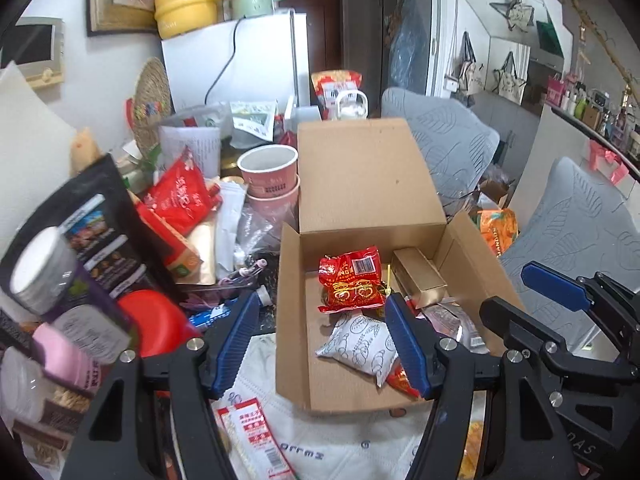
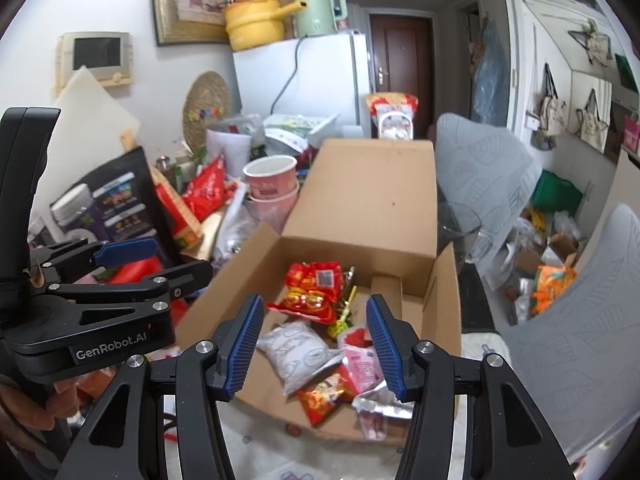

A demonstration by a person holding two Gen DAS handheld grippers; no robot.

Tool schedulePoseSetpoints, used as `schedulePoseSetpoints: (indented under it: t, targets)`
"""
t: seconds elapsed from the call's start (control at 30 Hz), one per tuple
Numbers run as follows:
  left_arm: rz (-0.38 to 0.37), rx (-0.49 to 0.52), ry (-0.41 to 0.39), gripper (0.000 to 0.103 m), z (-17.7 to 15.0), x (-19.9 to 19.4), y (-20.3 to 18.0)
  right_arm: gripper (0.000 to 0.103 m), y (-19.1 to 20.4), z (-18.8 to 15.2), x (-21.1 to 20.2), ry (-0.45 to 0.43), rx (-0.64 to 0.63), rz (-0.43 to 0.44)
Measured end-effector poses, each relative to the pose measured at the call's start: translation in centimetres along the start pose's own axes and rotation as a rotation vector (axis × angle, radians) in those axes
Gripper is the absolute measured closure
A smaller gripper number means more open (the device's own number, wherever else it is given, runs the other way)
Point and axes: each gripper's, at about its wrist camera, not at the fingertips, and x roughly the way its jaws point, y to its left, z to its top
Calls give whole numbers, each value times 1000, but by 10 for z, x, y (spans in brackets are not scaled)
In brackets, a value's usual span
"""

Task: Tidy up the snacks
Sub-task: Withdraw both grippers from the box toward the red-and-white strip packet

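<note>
An open cardboard box [image 1: 289, 320] [image 2: 224, 300] stands on the table with its lid flap up. Inside lie a red snack packet [image 1: 352, 284] [image 2: 316, 292], a white printed packet [image 1: 360, 346] [image 2: 296, 354], a gold carton [image 1: 420, 280], a pink packet [image 2: 362, 364] and a small red packet [image 2: 324, 396]. My left gripper [image 1: 322, 346] [image 2: 160, 262] hangs open above the box's near left corner, nothing between its blue pads. Over the box's near edge my right gripper [image 2: 316, 344] [image 1: 532, 304] is open and empty too.
Left of the box is a heap: a black bag [image 1: 100, 232], red packets [image 1: 180, 196], stacked pink cups [image 1: 270, 180], a red lid [image 1: 160, 320]. A red-striped packet [image 1: 256, 436] lies on white cloth in front. Grey chairs [image 1: 452, 144] stand right, a white fridge [image 1: 240, 60] behind.
</note>
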Motion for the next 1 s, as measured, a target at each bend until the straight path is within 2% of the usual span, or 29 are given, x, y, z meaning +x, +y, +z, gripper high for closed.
schedulePoseSetpoints:
  t: [0.5, 0.63, 0.77, 1.0]
  targets:
    - [-8, 4, -127, 37, -42, -105, 11, 50, 47, -23, -84, -112, -43, 41]
    - [15, 6, -156, 24, -60, -128, 14, 45, 58, -35, -103, -133, -48, 55]
    - [7, 4, -179, 22, -79, -148, 20, 38, 67, -50, -120, -150, -50, 62]
    - [20, -28, -196, 22, -108, -172, 30, 33, 84, -72, -139, -164, -60, 95]
